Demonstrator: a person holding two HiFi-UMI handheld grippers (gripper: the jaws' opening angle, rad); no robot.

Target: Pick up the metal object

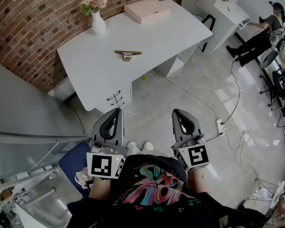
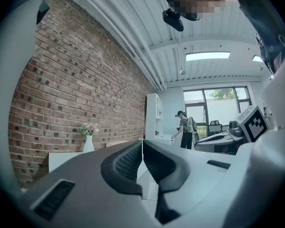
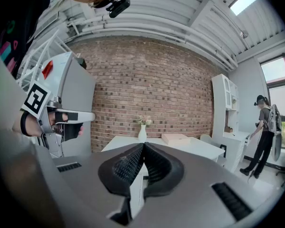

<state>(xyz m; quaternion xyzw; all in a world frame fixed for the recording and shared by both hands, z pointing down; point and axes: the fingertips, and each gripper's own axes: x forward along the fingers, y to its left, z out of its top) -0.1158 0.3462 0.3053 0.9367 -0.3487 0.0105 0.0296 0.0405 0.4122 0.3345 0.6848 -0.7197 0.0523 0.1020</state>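
Observation:
The metal object, a small brass-and-steel piece, lies near the middle of the white table in the head view. Both grippers hang low over the floor, well short of the table's near edge. My left gripper is shut, its jaws touching with nothing between them. My right gripper is likewise shut and empty. From the two gripper views the metal object cannot be seen; only the table top shows beyond the jaws.
A white vase with flowers and a flat pink box stand at the table's far side. A brick wall runs behind it. Cables and a power strip lie on the floor at right. A person stands by a desk far right.

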